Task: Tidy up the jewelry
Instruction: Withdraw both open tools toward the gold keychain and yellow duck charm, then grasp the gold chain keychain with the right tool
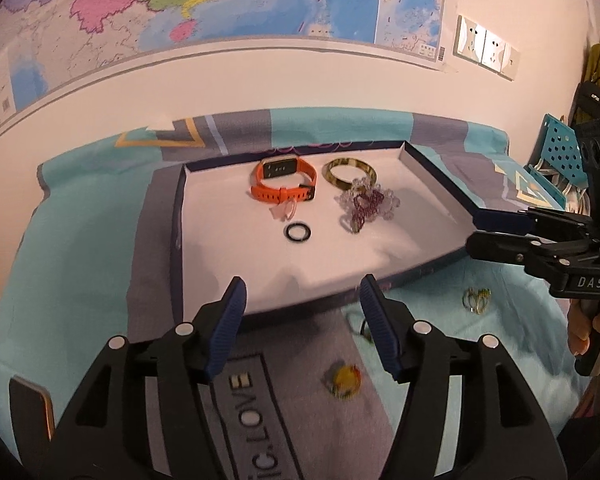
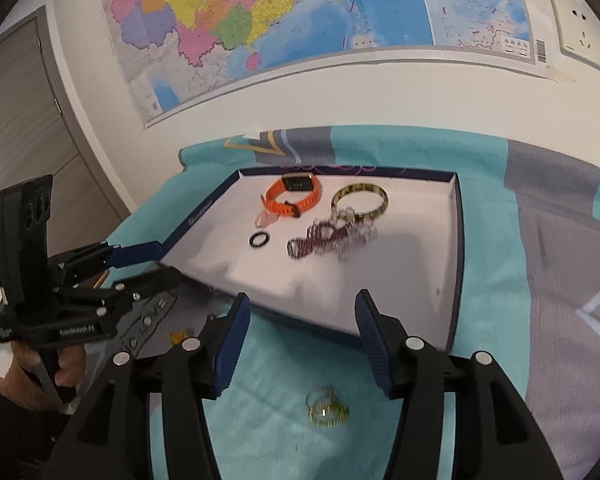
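A shallow white tray (image 1: 228, 264) with a navy rim lies on the cloth. It holds an orange watch (image 1: 284, 184), a gold bangle (image 1: 350, 174), a tangle of bead bracelets (image 1: 366, 204), a black ring (image 1: 298, 233) and a small pink piece (image 1: 285, 211). My left gripper (image 1: 302, 300) hovers open over the tray's near edge with nothing in it. A yellow round piece (image 1: 344, 380) lies on the cloth below it. My right gripper (image 2: 302, 314) is open and holds nothing. Gold rings (image 2: 326, 406) lie on the cloth beneath it. The tray (image 2: 458, 260) stands just beyond.
The teal and grey cloth (image 1: 80, 280) covers the table, which meets a wall with a map (image 1: 220, 4) and sockets (image 1: 486, 46). A blue perforated basket (image 1: 560, 152) stands at the right. A grey door (image 2: 20, 120) is at the left. Another small ring (image 1: 363, 326) shows beside my left finger.
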`<state>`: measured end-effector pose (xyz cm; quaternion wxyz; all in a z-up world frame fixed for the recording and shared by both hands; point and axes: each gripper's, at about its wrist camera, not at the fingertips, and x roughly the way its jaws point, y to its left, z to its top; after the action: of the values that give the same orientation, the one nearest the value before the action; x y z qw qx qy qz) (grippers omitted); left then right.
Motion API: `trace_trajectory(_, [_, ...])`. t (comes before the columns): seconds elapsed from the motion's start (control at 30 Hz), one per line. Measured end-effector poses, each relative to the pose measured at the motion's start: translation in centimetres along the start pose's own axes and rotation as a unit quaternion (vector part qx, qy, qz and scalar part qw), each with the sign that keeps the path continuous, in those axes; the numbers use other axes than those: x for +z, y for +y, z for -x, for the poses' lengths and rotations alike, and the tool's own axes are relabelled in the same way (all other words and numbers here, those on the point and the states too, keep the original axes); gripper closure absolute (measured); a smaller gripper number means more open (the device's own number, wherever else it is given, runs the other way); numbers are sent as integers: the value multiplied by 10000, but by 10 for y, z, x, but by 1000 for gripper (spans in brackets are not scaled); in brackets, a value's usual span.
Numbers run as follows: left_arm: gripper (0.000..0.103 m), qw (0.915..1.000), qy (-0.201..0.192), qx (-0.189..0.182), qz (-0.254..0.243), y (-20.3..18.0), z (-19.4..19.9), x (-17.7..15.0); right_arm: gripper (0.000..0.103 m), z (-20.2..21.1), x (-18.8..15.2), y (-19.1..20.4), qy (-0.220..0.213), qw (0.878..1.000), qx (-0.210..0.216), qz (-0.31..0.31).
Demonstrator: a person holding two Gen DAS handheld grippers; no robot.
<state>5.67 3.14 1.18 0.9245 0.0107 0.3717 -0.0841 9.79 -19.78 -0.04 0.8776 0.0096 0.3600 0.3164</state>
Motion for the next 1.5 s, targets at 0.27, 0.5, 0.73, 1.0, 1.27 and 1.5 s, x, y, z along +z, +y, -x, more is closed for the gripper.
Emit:
trace_trajectory(0.27, [44,9999,141,-80,-56,-2,5,-25,50,13,-25,-9,69,9997,-161,-181])
trace_trajectory(0.5, [42,9995,282,-151,-48,-4,5,-41,50,10,-46,-6,358,9990,-247,-122])
trace_trajectory(0.73, [42,9991,356,-188,-109,-8,4,-48,55,-2,-53,2,543,9978,-371,12])
trace_trajectory(1.0, [42,9987,392,-262,-171,-14,2,-50,74,-8,-56,6,602,9955,-724,135])
trace_trajectory(1.27, [47,9980,474,-353,-241,-19,-4,-50,93,-5,-58,1,562,9958,-727,58])
trace_trajectory(1.5, [59,9976,551,-388,-156,-16,-7,-51,100,-1,-59,0,517,9966,-633,-35])
